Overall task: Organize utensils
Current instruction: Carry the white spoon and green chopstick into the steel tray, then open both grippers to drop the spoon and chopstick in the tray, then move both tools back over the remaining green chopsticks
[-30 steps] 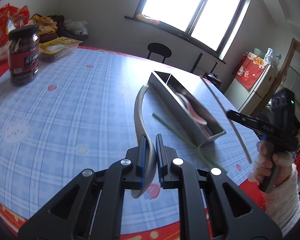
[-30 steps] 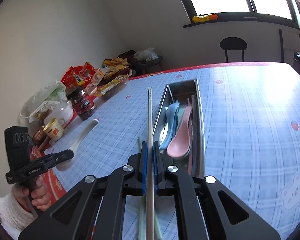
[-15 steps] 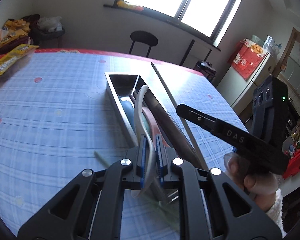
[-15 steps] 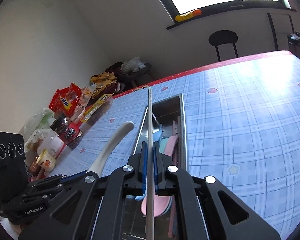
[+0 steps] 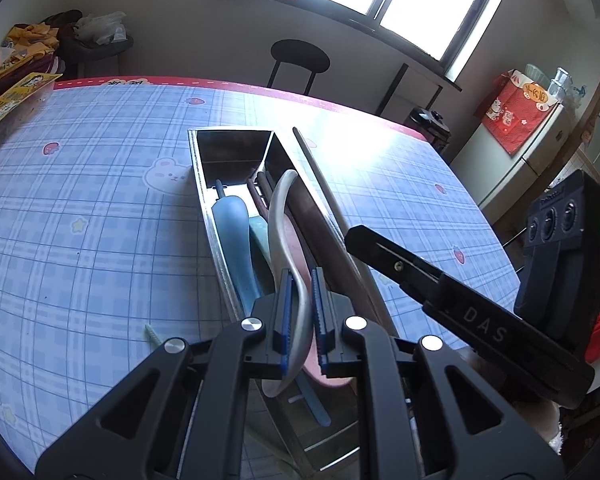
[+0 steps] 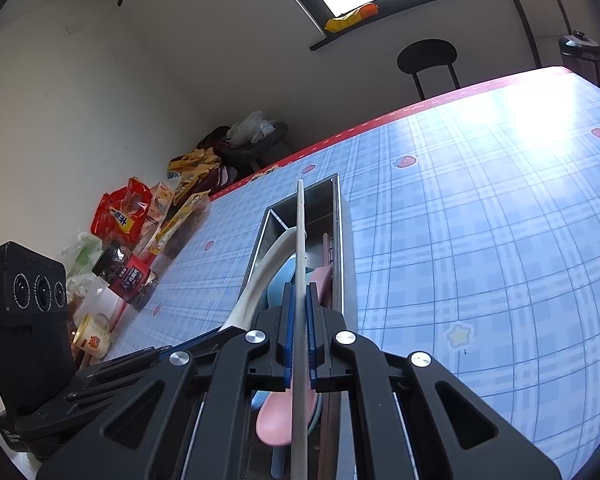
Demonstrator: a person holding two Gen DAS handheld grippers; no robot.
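Left wrist view: the left gripper (image 5: 300, 312) is clamped on a white spoon (image 5: 281, 216), its handle reaching forward over the metal tray (image 5: 204, 184) — just ahead and below.

Right wrist view: the right gripper (image 6: 299, 332) pinches a silver chopstick (image 6: 300, 240) — it points forward above the same tray.

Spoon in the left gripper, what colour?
White spoon, clamped in the left gripper; clearest in the left wrist view.

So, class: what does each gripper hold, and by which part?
The left gripper is shut on the white spoon, gripping its handle just above the bowl. The right gripper is shut on a chopstick partway along its shaft.
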